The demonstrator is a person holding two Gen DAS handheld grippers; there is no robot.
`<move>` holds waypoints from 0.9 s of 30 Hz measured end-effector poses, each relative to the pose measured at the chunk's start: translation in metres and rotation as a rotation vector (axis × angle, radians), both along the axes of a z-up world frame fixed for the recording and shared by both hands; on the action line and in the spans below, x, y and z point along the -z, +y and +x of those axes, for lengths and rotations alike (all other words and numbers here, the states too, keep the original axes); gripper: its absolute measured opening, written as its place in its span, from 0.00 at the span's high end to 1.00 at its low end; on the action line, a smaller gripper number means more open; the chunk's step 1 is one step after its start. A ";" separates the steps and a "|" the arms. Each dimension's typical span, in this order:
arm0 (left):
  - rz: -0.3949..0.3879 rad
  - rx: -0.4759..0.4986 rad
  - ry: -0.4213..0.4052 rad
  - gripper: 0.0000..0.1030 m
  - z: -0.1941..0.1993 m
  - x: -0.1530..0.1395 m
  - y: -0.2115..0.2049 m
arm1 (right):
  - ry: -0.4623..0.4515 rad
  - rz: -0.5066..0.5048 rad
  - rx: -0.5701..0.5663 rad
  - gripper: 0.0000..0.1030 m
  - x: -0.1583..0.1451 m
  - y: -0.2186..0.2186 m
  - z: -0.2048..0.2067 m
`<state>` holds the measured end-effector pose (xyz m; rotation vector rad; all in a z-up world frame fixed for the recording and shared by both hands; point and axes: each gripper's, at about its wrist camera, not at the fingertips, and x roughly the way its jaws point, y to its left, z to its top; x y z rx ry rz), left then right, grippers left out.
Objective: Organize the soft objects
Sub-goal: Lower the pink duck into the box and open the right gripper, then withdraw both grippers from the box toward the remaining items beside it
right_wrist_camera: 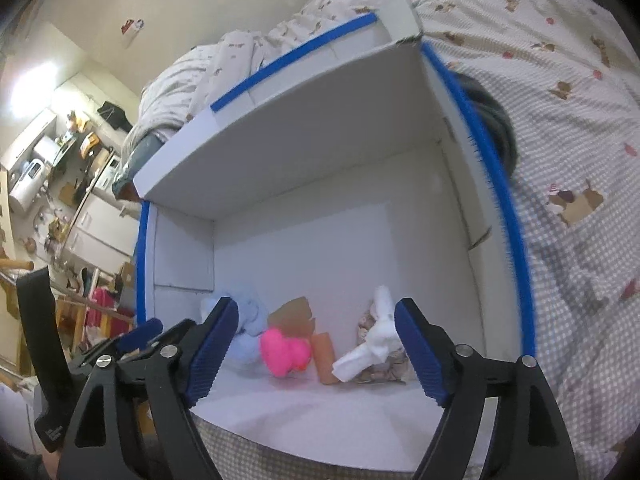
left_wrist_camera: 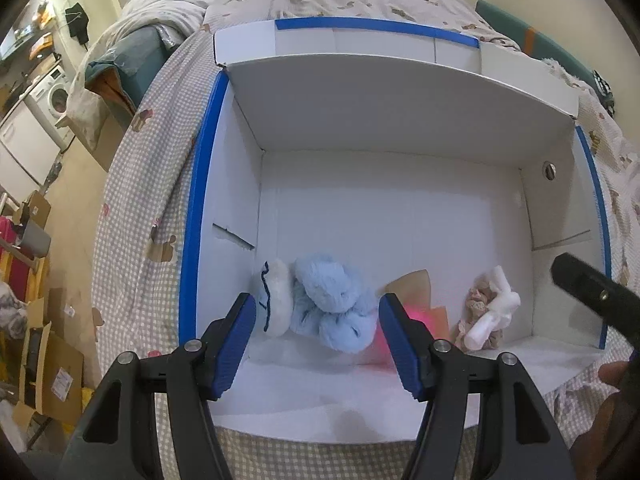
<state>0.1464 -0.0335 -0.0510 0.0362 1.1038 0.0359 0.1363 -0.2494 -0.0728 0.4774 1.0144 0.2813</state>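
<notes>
Left wrist view: looks forward and down between its own fingers into the open white box (left_wrist_camera: 384, 184) from the near edge, close in, facing the far wall. Right wrist view: looks into the same box (right_wrist_camera: 328, 240) from further right, tilted, equally close. Both share the box floor, the blue plush (left_wrist_camera: 332, 300) (right_wrist_camera: 248, 320), the white-wrapped doll (left_wrist_camera: 490, 312) (right_wrist_camera: 376, 344) and the checked bedding (left_wrist_camera: 136, 216) (right_wrist_camera: 580, 200).

gingham bedspread with teddy-bear print (left_wrist_camera: 132, 216), white front-loading washing machine (left_wrist_camera: 54, 94), brown cardboard boxes on the floor (left_wrist_camera: 52, 364), black hanging garment (left_wrist_camera: 78, 20)
</notes>
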 end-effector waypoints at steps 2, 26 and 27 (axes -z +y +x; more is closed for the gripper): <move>0.004 0.000 -0.001 0.41 -0.005 0.000 0.001 | -0.010 0.000 0.016 0.17 -0.003 -0.004 -0.005; -0.048 0.028 -0.020 0.41 -0.090 -0.001 0.021 | 0.058 -0.052 0.061 0.17 0.001 -0.030 -0.096; -0.049 0.026 -0.013 0.41 -0.091 0.001 0.021 | 0.071 -0.060 0.062 0.17 0.004 -0.030 -0.098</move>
